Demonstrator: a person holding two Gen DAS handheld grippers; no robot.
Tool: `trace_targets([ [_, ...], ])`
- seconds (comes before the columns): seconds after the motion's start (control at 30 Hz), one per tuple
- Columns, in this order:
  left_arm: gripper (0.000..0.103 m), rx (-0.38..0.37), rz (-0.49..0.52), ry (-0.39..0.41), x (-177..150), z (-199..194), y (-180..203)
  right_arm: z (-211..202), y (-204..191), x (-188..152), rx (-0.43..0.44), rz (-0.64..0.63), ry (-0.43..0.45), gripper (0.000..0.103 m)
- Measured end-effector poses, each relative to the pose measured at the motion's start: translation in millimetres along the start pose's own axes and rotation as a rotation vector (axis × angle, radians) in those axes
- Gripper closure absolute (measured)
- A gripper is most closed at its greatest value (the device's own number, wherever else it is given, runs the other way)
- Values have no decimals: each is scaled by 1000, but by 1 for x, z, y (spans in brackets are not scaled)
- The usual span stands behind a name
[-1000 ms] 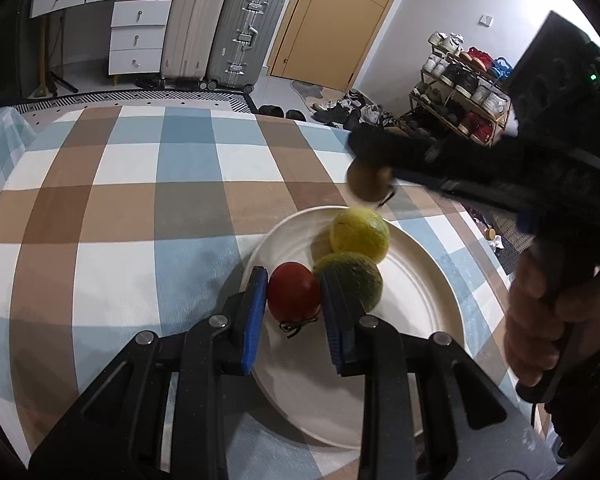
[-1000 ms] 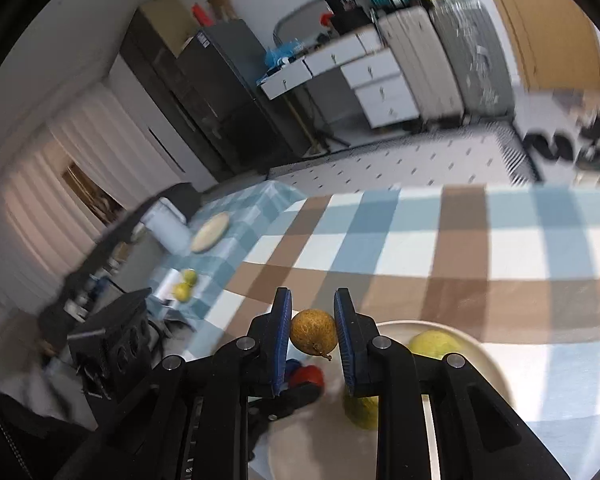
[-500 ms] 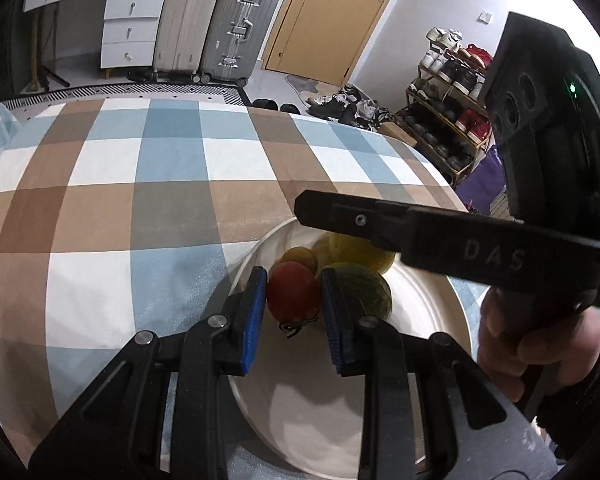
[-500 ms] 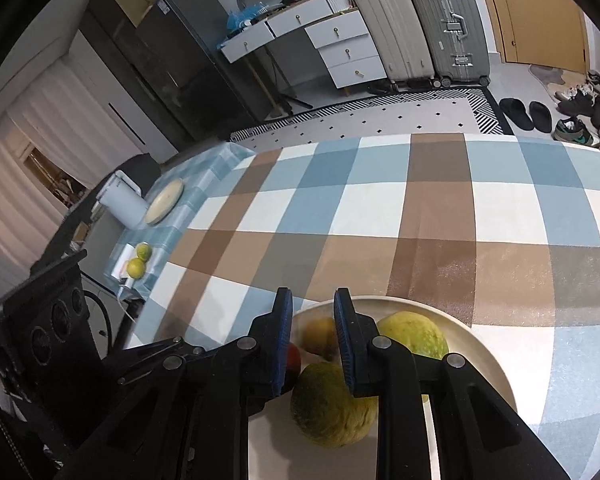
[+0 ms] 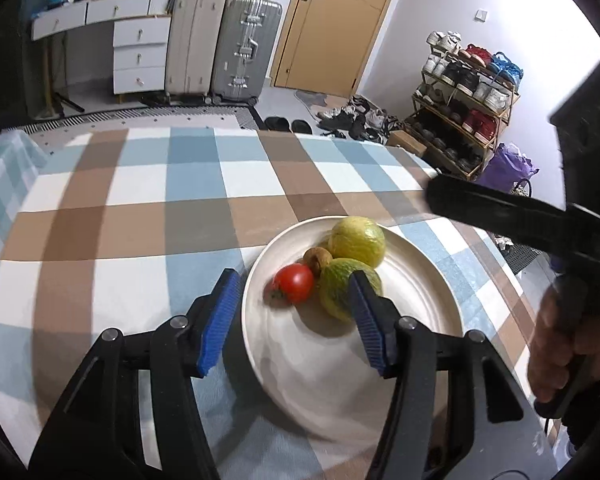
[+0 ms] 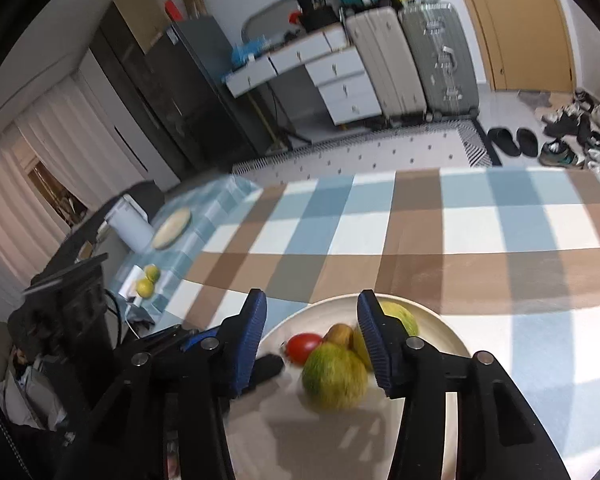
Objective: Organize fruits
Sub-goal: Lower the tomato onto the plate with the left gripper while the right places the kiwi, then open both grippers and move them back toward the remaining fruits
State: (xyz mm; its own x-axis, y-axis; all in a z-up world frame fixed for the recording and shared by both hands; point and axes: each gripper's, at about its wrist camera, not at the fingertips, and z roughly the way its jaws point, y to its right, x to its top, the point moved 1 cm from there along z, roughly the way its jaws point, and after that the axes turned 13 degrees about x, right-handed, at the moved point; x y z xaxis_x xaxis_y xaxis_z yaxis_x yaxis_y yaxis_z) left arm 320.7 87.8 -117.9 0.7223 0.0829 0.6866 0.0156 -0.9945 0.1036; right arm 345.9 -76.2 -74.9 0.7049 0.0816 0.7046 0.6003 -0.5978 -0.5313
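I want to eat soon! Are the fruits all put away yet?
Nearly: four fruits sit together on the white plate: tomato, small brown fruit and two green-yellow ones. Both tools, left and right, have just opened, holding nothing. Two yellow fruits remain on the far table.

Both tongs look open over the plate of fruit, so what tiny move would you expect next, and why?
Probably lifting both away from the plate. The left tongs and right tongs have just been opening, and neither grips anything. The tomato, the small brown fruit and both green-yellow fruits sit on it, so nothing near seems left to place.
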Motion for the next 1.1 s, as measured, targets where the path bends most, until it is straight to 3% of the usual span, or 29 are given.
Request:
trace_targets([
  [0.1,32,39,-1,27,-6,-25,2,-32,-15,-12,-22,-43,56,27],
  [0.2,29,58,-6,53,-11,-53,6,-62,-32,-26,-42,-97,98,18],
  [0.37,29,94,-12,81,-20,-96,17,-105,-58,-52,-31,-154,159,11],
  [0.47,20,123,-4,120,-26,-126,28,-129,-73,-70,-50,-180,201,4],
  [0.63,14,138,15,171,-44,-168,47,-160,-95,-97,-52,-219,261,1],
  [0.73,1,144,9,198,-60,-191,55,-172,-109,-116,-65,-260,279,0],
  [1.1,1,177,-15,190,-122,-238,68,-182,-137,-184,-120,-332,252,0],
])
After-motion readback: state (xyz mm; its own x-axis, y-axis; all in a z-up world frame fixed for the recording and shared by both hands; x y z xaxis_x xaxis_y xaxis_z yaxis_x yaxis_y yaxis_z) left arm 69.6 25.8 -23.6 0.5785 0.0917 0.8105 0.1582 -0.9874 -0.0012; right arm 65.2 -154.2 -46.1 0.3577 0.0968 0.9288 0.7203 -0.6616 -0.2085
